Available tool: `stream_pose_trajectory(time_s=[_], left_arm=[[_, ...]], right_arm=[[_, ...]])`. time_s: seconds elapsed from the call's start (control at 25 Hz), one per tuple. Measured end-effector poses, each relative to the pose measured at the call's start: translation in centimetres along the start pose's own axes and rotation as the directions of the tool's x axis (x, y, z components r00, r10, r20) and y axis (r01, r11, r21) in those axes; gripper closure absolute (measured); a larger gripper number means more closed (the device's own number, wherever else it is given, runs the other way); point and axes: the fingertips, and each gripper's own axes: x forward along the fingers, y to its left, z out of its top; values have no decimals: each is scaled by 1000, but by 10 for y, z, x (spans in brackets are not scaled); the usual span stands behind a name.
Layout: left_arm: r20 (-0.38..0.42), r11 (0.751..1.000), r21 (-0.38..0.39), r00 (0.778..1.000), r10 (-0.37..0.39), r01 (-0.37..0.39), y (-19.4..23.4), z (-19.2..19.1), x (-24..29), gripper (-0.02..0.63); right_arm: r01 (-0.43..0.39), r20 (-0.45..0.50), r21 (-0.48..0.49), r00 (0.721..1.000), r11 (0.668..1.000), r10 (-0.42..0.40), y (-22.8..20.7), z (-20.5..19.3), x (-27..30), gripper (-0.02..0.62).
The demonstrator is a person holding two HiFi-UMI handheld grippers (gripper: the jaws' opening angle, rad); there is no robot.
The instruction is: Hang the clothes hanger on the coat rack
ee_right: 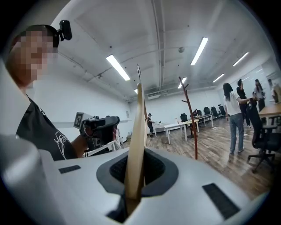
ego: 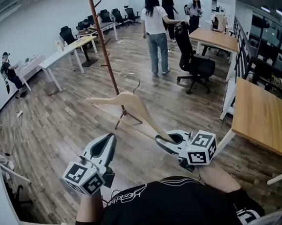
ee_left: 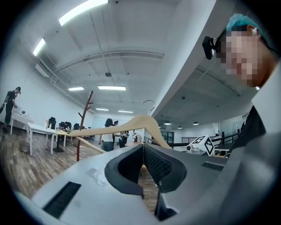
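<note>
A pale wooden clothes hanger [ego: 130, 103] with a metal hook hangs in the air in front of me, its hook turned toward the coat rack. My right gripper [ego: 164, 142] is shut on the end of its right arm; in the right gripper view the hanger [ee_right: 137, 132] runs edge-on up between the jaws of that gripper [ee_right: 135, 176]. The coat rack [ego: 105, 49] is a thin brown pole with pegs, standing on the wood floor just beyond the hanger. My left gripper [ego: 107, 141] sits to the left, below the hanger, jaws shut with nothing in them [ee_left: 143, 151].
Three people [ego: 156, 30] stand talking at the back beside a black office chair [ego: 195, 63]. A wooden table [ego: 266, 118] lies at the right. White desks [ego: 62, 55] line the left, where another person [ego: 11, 72] stands by the wall.
</note>
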Motion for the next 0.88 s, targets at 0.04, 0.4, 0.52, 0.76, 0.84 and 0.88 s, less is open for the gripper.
stream_pose_trajectory(time_s=[0.04, 0.4, 0.52, 0.76, 0.84, 0.88], left_arm=[[1, 1000, 3, 1000, 0, 0, -3, -1, 1, 597], [-5, 1000, 4, 1000, 7, -7, -26, -6, 2, 597], [-10, 1000, 5, 1000, -1, 1, -32, -7, 4, 597], [-28, 1000, -28, 1000, -9, 9, -25, -18, 10, 597], [-32, 999, -46, 999, -10, 8, -16, -26, 11, 597], [-33, 998, -58, 999, -9, 7, -10, -30, 12, 597]], right_arm=[[2, -1, -4, 1000, 1000, -2, 0, -1, -3, 554], [-6, 20, 5, 1000, 1000, 6, 3, -8, -28, 554], [-5, 27, 6, 1000, 1000, 5, 4, -9, -35, 554], [4, 11, 31, 1000, 1000, -4, -4, -19, -31, 554], [6, 0, 39, 1000, 999, -6, -8, -23, -24, 554], [7, -6, 44, 1000, 999, -7, -10, -26, -19, 554]])
